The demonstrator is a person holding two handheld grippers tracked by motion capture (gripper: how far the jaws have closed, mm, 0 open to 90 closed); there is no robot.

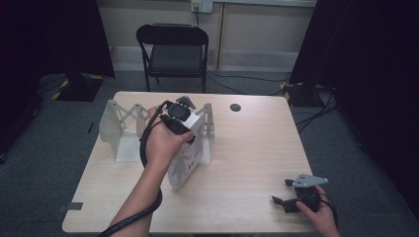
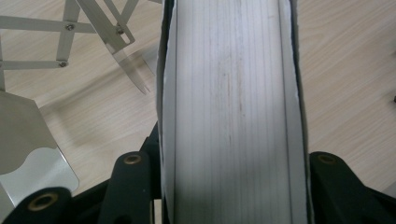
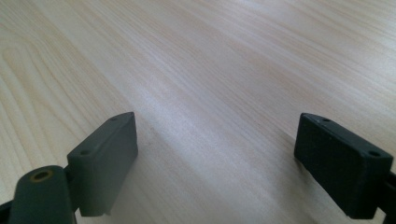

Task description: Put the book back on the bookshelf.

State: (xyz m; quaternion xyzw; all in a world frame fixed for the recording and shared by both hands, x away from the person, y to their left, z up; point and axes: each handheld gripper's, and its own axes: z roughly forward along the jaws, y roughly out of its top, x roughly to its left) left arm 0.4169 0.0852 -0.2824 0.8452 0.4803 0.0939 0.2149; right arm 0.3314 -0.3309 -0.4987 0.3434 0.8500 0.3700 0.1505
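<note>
So the left tool has its jaws clamped on a thick white book, gripping across the page block near the top edge; in the left gripper view you're looking straight down the pages with a jaw hard against each cover. The book stands on edge on the bench, leaning a bit, long axis running roughly from 6 toward 12 o'clock. It's inside the white folding rack, close by the end plate at about 3 o'clock. What matters next, I'd guess: the rest of the rack's gap lies toward 9 o'clock from the book. The right tool is parked way off at 4 o'clock, jaws wide apart with nothing between them, so the left hand is the one on the job.
</note>
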